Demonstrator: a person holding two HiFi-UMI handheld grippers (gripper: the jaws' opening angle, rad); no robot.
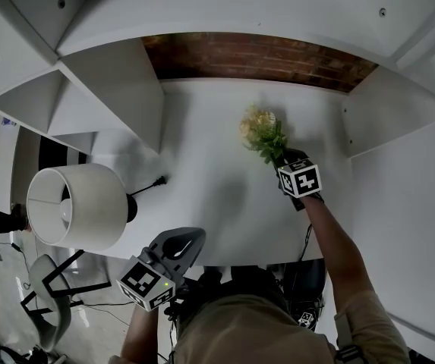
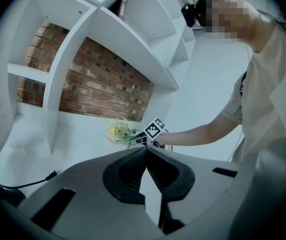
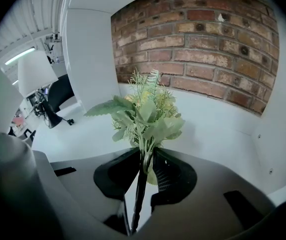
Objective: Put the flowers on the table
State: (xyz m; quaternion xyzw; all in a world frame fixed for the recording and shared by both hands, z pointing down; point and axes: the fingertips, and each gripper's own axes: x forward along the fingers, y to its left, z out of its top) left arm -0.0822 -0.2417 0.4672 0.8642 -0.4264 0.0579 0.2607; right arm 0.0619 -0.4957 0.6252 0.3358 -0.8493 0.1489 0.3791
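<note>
Flowers (image 3: 145, 114), a small bunch of pale yellow blooms and green leaves, are clamped by the stems between the jaws of the right gripper (image 3: 145, 155). The stems run down through the narrow gap and the foliage fans out just past the fingertips. In the head view this gripper reaches out at arm's length and tilts downward. It holds the bunch over the far middle of the white table (image 1: 202, 165), short of the brick wall (image 1: 263, 58) and between the flanks of the white shelving (image 1: 111, 89).

The left gripper (image 1: 189, 240) hangs back at the near edge of the table. Its jaws are closed tip to tip on nothing, and it takes no part in the work. A white-shaded lamp (image 1: 77, 207) stands at the near left corner, well apart from the bunch, and its cable (image 1: 150, 184) trails across the surface beside it.

Stage of task: the carry appears nearly complete, with the bunch brought over a bare part of the table. Whether the blooms already touch the surface cannot be settled from these views; they probably sit just above it. Remaining steps, as judged here, are to lower the bunch until it rests, open the right jaws, and draw the gripper clear without dragging the stems.
</note>
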